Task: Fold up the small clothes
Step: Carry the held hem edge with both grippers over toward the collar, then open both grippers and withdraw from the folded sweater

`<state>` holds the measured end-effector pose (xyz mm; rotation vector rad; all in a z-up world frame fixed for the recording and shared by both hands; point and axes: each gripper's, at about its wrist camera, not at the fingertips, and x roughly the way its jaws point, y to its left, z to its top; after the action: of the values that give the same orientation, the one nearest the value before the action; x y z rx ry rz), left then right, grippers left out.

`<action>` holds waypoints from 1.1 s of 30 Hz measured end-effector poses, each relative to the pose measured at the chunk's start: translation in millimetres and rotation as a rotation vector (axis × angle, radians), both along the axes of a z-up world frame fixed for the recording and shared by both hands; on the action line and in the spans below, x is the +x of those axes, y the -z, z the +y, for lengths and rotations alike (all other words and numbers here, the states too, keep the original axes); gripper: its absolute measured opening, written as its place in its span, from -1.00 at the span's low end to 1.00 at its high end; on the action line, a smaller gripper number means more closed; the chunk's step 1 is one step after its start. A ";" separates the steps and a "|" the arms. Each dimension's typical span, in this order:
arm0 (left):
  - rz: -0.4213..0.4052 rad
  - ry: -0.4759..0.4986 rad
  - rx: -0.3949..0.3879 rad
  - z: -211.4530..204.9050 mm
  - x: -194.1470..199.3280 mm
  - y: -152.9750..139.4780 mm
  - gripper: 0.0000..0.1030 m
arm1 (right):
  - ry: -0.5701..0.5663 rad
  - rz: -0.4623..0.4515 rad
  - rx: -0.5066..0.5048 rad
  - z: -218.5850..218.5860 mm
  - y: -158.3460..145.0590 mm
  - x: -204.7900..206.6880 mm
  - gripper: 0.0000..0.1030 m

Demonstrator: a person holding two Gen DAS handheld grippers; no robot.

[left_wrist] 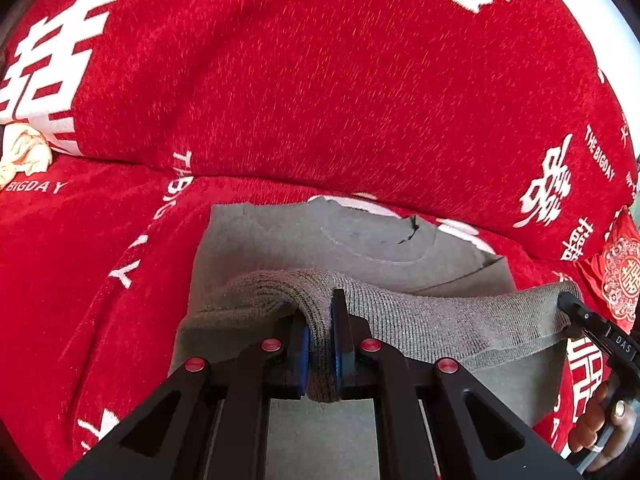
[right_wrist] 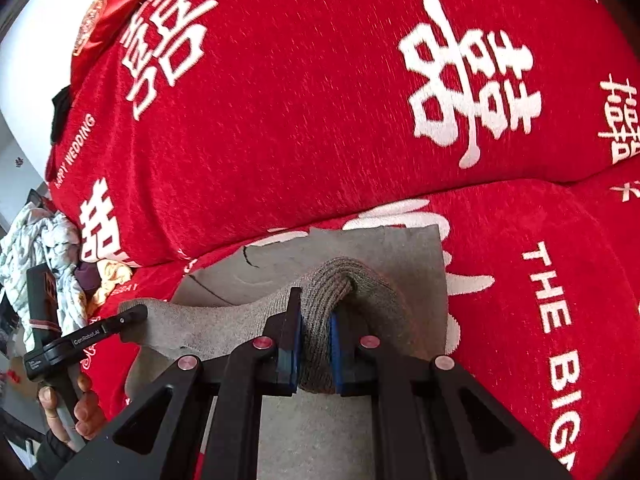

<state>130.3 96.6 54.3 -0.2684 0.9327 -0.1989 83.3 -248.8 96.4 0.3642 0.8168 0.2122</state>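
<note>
Both wrist views look close along fingers (left_wrist: 340,320), seemingly sharing the grey garment (left_wrist: 440,320).

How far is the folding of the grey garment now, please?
Mid-fold. The grey garment lies spread on the red sofa cover. The left gripper and right gripper each pinch its ribbed hem, lifted. Laying it over and further folds remain.

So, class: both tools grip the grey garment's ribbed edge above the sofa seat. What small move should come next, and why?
Probably carry the ribbed hem forward toward the neckline. The left tool and right tool both pinch it, raised, with the garment's body flat beneath.
</note>
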 end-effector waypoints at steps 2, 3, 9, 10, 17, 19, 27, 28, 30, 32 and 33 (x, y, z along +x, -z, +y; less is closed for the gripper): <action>0.016 -0.001 0.007 -1.8 6.5 6.4 -0.80 | 0.005 0.020 0.004 -1.1 7.7 7.4 -0.75; 0.022 0.000 0.009 -2.7 9.9 8.7 -0.80 | 0.007 0.029 0.005 -1.6 11.2 11.0 -0.75; 0.046 -0.008 0.011 -6.1 32.2 19.2 -0.80 | 0.032 0.059 0.022 -6.6 25.3 29.3 -0.75; 0.053 -0.010 0.009 -6.0 36.2 21.3 -0.80 | 0.035 0.062 0.025 -7.7 26.8 31.8 -0.75; 0.093 -0.021 0.018 -6.3 57.4 34.8 -0.80 | 0.048 0.079 0.042 -9.5 36.4 48.0 -0.75; 0.103 -0.022 0.021 -6.3 63.0 38.2 -0.80 | 0.051 0.086 0.042 -9.3 39.8 53.3 -0.75; 0.133 -0.013 0.018 -11.2 84.9 44.4 -0.80 | 0.088 0.132 0.062 -16.3 54.7 70.1 -0.75; 0.146 -0.015 0.018 -11.1 86.9 47.8 -0.80 | 0.090 0.144 0.065 -17.5 57.5 72.5 -0.75; 0.169 -0.021 0.022 -10.7 89.4 54.6 -0.80 | 0.084 0.170 0.075 -18.3 63.4 78.0 -0.75; 0.189 -0.027 0.007 -8.4 90.7 60.1 -0.76 | 0.075 0.190 0.084 -19.1 68.1 82.0 -0.68; 0.221 -0.031 0.001 -7.9 90.4 59.9 -0.64 | 0.073 0.197 0.097 -19.8 69.8 83.9 -0.67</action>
<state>220.7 88.7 -5.6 -0.3083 1.1469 -0.1416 167.2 -268.6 26.6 0.5112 0.9879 0.1500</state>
